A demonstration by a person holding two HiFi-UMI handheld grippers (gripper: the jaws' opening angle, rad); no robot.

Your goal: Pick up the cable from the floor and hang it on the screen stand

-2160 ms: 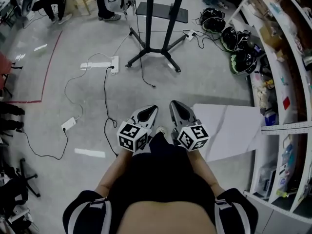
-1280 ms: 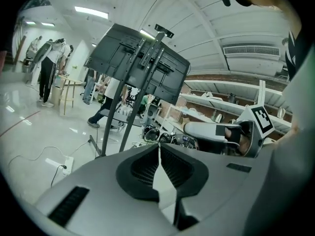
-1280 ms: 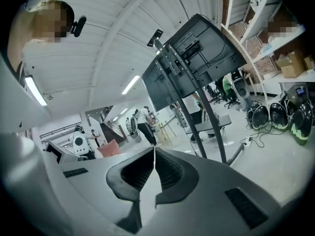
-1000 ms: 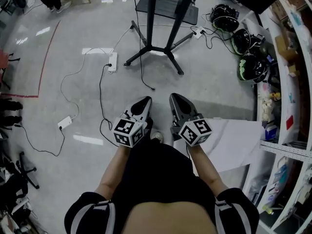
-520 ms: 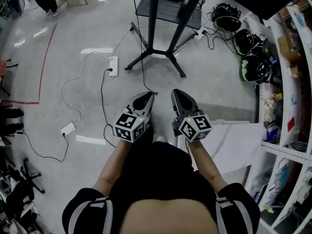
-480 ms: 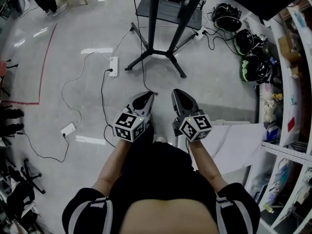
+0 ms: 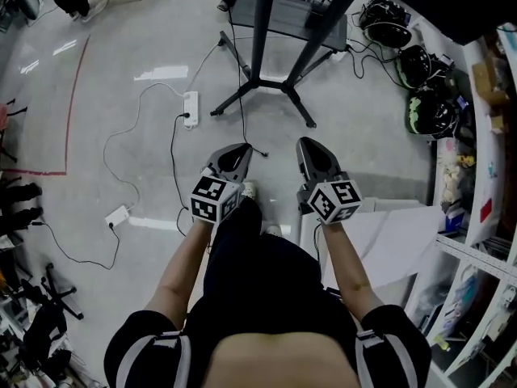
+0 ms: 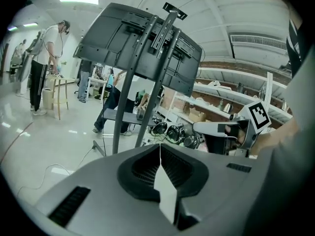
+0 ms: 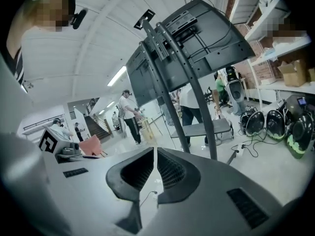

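Observation:
A thin black cable [image 7: 242, 95] drops beside the screen stand [image 7: 260, 31] and ends on the floor at a plug [image 7: 264, 153]. That plug lies between my two grippers and just ahead of them. My left gripper [image 7: 242, 149] is shut and empty. My right gripper [image 7: 306, 144] is shut too, with nothing held. In the left gripper view the stand's black mount plate [image 8: 140, 45] towers above the left gripper [image 8: 160, 147]. From the right gripper view the stand [image 9: 189, 53] rises ahead, and a cable end [image 9: 153, 192] shows on the floor below the right gripper [image 9: 155, 152].
A white power strip [image 7: 191, 105] with black and white leads lies left of the stand's legs [image 7: 300, 107]. A white adapter [image 7: 118, 215] sits further left. Helmets [image 7: 428, 111] and shelves [image 7: 485, 95] line the right. A white board [image 7: 396, 237] lies on the floor beside me. People stand behind.
I have walked toward the stand: its base and the cable end are now closer to both grippers. Both grippers stay shut and side by side.

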